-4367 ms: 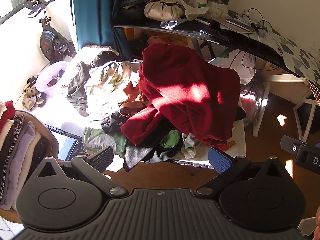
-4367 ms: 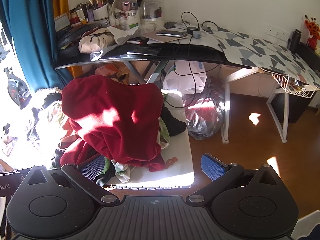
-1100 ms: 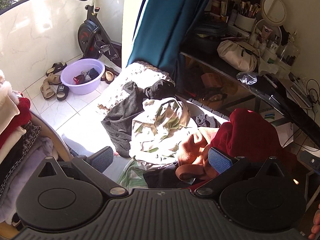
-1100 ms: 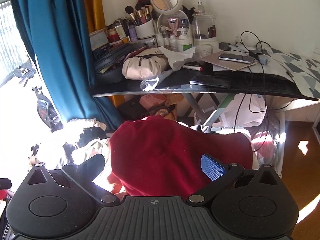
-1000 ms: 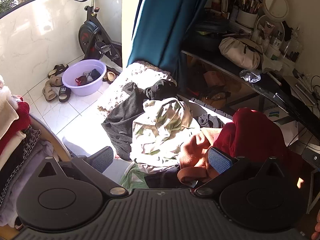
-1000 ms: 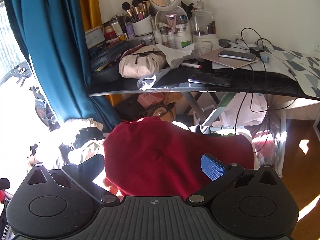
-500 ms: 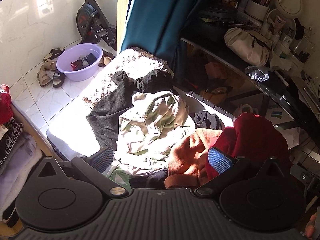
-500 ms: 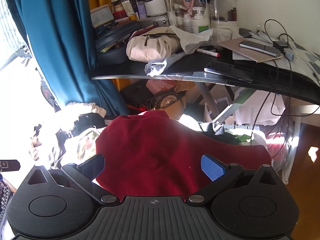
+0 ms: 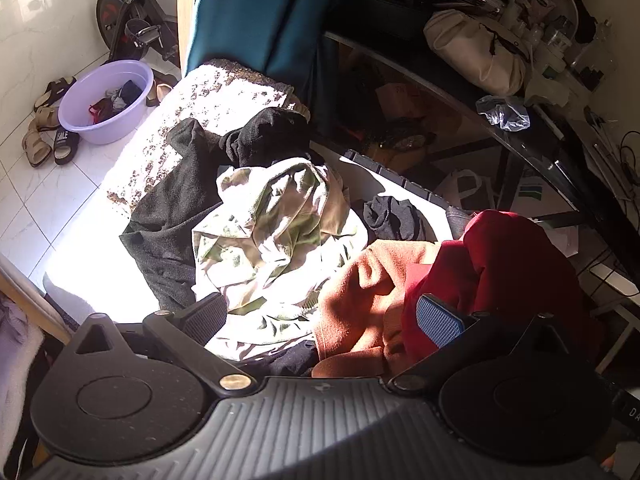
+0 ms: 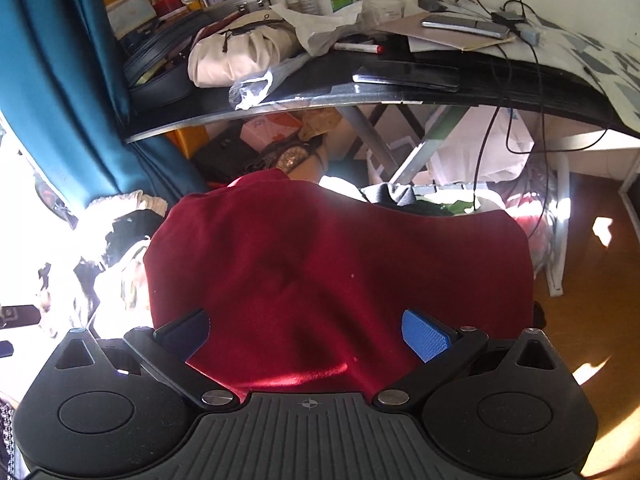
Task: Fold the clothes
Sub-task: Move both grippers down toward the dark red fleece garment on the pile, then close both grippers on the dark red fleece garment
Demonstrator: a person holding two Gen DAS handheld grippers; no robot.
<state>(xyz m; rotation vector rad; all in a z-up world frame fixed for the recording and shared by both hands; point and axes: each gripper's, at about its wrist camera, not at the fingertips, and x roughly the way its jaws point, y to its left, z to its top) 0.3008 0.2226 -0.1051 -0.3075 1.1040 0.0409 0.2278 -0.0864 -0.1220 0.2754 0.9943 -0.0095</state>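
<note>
Vs. 4.4 s ago: both cams now much closer to the laundry heap; the red garment (image 10: 336, 272) fills most of the R wrist view, was mid-frame before. L view has swung from desk side toward the balcony side of the pile.

L gripper (image 9: 324, 316): fingers wide apart, nothing between pads. Hangs over the pile; left pad over pale camo-print garment (image 9: 276, 224), blue pad (image 9: 439, 320) over the seam where the orange knit (image 9: 360, 300) meets the red. Contact w/ cloth: cannot tell.

R gripper (image 10: 306, 330): also spread wide, empty. Both fingertips sit over the red garment, near its lower edge; touching or just above, cannot tell.

Clothes: heaped on a white surface (image 9: 100, 264) by the teal curtain (image 9: 260, 12). Red on top at desk side, draped over other items; orange knit beside it, camo next, dark grey garment (image 9: 172, 208) at far edge in strong sun. Small black piece (image 9: 396, 216) behind the camo.

Bkgd: cluttered black desk (image 10: 400, 92) above pile, purple basin (image 9: 108, 100) on tiled floor.
</note>
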